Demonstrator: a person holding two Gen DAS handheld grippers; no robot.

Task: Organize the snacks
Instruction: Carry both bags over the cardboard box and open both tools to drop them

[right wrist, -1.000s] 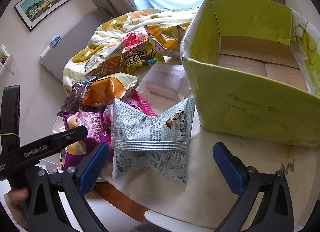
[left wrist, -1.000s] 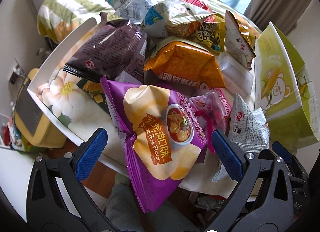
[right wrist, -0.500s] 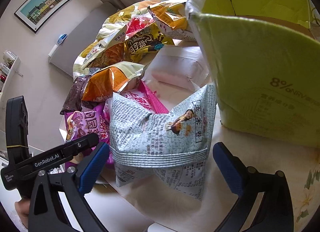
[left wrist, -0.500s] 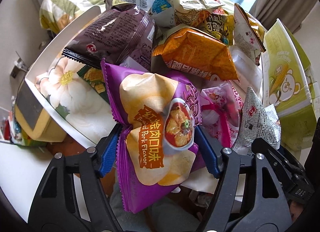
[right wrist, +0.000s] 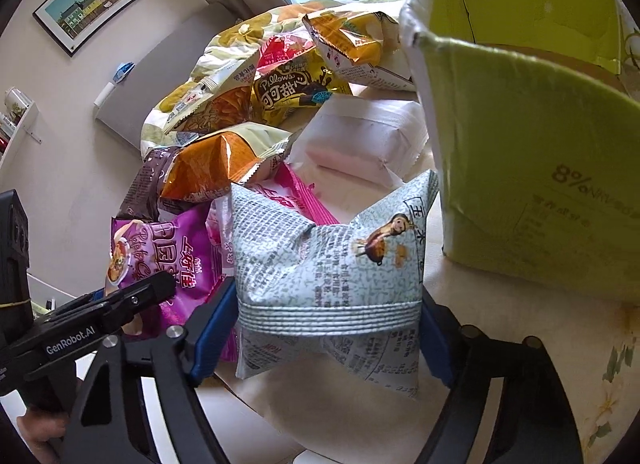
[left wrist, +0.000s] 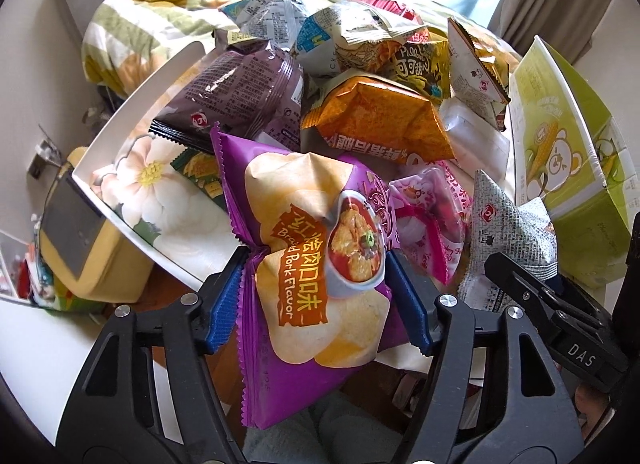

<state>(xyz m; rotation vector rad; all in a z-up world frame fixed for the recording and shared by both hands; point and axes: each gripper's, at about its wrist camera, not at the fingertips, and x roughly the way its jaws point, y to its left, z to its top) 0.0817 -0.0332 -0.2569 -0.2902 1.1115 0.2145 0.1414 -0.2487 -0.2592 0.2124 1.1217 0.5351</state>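
Right wrist: one green box (right wrist: 532, 168), perhaps nine snack bags (right wrist: 328, 264).

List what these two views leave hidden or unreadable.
- Green box interior: right wrist view shows only its outer wall and the top of the far flaps; the near wall hides its contents.
- Table under the pile: both views, covered by snack bags.
- Purple bag lower edge: left wrist view, hidden behind the closing jaws.
- Grey bag sides: right wrist view, jaws closing there hide any contact.
- Person: only a hand, cut by the edge.

The green box (right wrist: 532, 168) runs off the right wrist view's edge; the purple bag (left wrist: 316, 264) hides the counter's near rim.
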